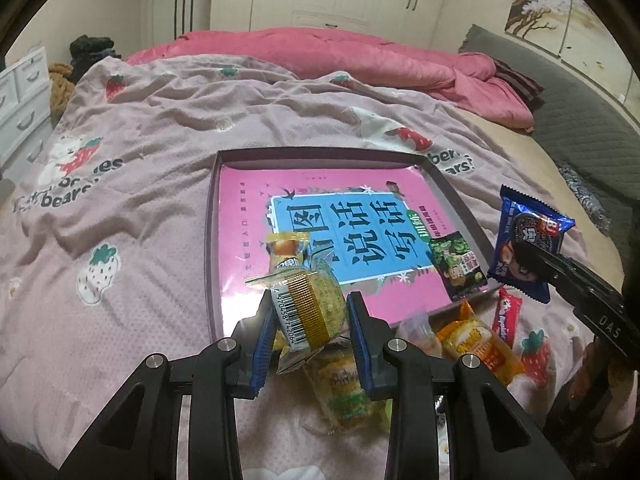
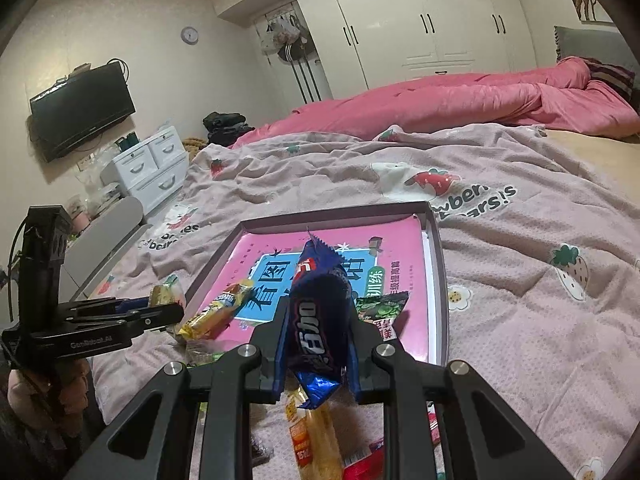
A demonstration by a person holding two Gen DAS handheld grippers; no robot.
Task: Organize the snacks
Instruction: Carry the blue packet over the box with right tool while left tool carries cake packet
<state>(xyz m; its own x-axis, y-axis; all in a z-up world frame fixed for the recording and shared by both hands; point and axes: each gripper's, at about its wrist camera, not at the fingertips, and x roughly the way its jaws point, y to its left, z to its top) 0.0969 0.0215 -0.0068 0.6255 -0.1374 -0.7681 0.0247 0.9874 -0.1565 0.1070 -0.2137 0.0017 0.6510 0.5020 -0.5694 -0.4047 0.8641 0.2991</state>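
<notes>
The left gripper (image 1: 310, 312), black with blue pads, is clamped on a clear-wrapped yellow-green snack cake (image 1: 310, 304) that bears a gold ribbed band and a white barcode label, holding it above the near edge of the shallow dark-rimmed cardboard tray (image 1: 212, 216). The right gripper (image 2: 316, 332) is closed on a glossy blue foil snack packet (image 2: 316, 312), which stands crumpled and upright between its jaws, over the tray's near right corner.

The tray lies on a pale pink blanket printed with strawberries and bears (image 1: 120, 208) and is lined with a pink book cover with a blue title panel (image 1: 320, 236); the panel carries large Chinese characters. Inside the tray lie a small yellow-orange wrapped sweet (image 1: 286, 250) and a dark green snack sachet (image 1: 458, 266). The blanket's print reads "bears".

The left wrist view shows the blue packet's face, a dark round biscuit picture with a red corner patch, and loose snacks in front of the tray: an orange-yellow packet (image 1: 478, 344), a slim red stick packet (image 1: 506, 316) and a clear pack of yellow-green cakes (image 1: 344, 392). The lettering "DAS" shows on the right gripper's body there. The right wrist view alone shows a wall-mounted black television (image 2: 82, 110), a white drawer chest (image 2: 150, 166), a round wall clock (image 2: 189, 35), and "GenRobot.AI" printed on the left gripper.
</notes>
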